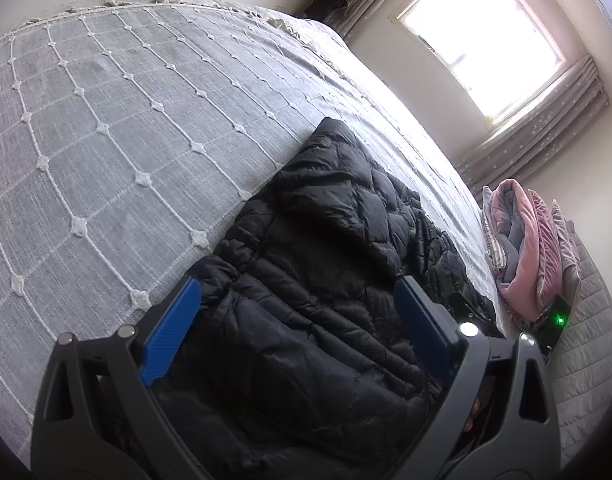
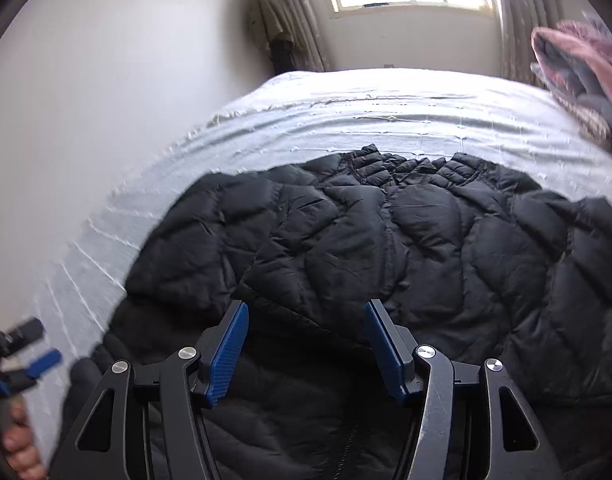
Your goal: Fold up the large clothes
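Observation:
A black quilted puffer jacket [image 1: 325, 240] lies spread on the grey bed cover [image 1: 106, 140], one part folded over the body. My left gripper [image 1: 297, 284] hovers over the jacket's near end, its blue fingers wide apart and touching no fabric. In the right wrist view the jacket [image 2: 385, 240] fills the middle, collar toward the window. My right gripper [image 2: 306, 306] stands open just above the jacket with nothing pinched between its pads. At the lower left of that view a blue finger [image 2: 46, 360] of the left gripper shows, with a person's hand [image 2: 18, 452] below it.
A stack of folded pink and grey blankets [image 1: 521, 248] sits at the bed's right side, seen too as blankets [image 2: 577, 72]. A small black device with a green light [image 1: 557, 320] lies beside them. The bright window [image 1: 481, 36] and curtains are beyond the bed.

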